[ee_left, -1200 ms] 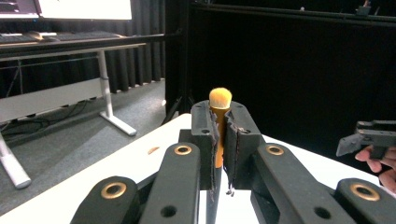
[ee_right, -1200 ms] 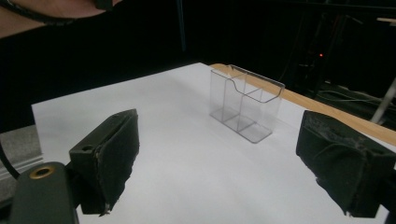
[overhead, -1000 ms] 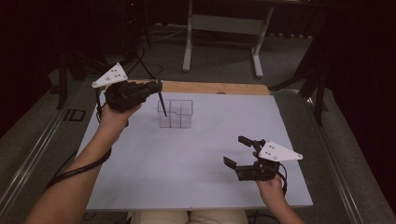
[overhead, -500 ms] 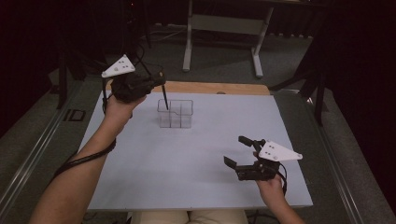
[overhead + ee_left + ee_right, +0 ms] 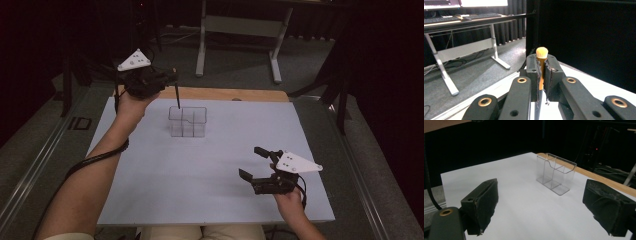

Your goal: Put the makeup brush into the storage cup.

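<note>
The room was dim with black surroundings, while the pale white flat tabletop (image 5: 200, 180) caught soft overhead light; the nearest jaws looked slightly blurred.

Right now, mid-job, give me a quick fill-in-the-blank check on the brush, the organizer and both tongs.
1. The left tongs are shut on a ____ with a black handle.
2. The brush hangs handle-down above the clear ____ on the table.
3. The right tongs stand ____ with nothing between them.

Missing words: brush; organizer; open
</note>
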Motion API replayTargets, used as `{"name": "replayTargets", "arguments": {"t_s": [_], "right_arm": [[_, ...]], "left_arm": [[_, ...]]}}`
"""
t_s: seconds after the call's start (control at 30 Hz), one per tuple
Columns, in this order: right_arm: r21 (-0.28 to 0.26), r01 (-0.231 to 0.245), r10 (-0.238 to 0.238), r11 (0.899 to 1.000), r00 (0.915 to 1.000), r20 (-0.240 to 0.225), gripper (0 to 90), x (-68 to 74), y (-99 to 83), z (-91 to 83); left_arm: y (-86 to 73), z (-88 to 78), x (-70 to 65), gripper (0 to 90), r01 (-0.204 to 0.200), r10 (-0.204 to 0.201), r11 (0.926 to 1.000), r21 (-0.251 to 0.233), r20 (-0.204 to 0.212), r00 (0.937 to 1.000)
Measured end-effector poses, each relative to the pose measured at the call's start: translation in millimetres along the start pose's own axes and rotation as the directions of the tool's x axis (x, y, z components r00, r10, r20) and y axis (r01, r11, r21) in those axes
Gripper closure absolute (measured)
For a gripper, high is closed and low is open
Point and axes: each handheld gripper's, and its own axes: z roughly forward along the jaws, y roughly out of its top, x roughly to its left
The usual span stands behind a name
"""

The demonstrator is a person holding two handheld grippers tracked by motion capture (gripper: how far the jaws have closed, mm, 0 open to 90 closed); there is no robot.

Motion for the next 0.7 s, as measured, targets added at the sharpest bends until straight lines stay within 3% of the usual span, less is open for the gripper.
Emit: {"name": "replayTargets", "arguments": {"t_s": [0.2,0.43,0.7], "right_arm": [[-0.001,-0.004,0.004,1.0,1.0,-0.003,13.3,-0.7,0.1,-0.5],[0.004,-0.007,0.007,1.0,0.9999,-0.012,13.3,-0.7,-0.3,0.5],[0.004,-0.008,0.008,1.0,0.9998,-0.018,13.3,-0.5,-0.2,0.8]], "left_arm": [[3.7,6.7,5.9,84.4,-0.024,0.024,0.9996,0.012,-0.036,0.999],[4.2,9.8,11.1,84.3,-0.005,0.005,0.9999,0.012,-0.042,0.9991],[-3.6,15.2,17.5,84.2,-0.007,0.01,0.9992,0.04,-0.075,0.9972]]}}
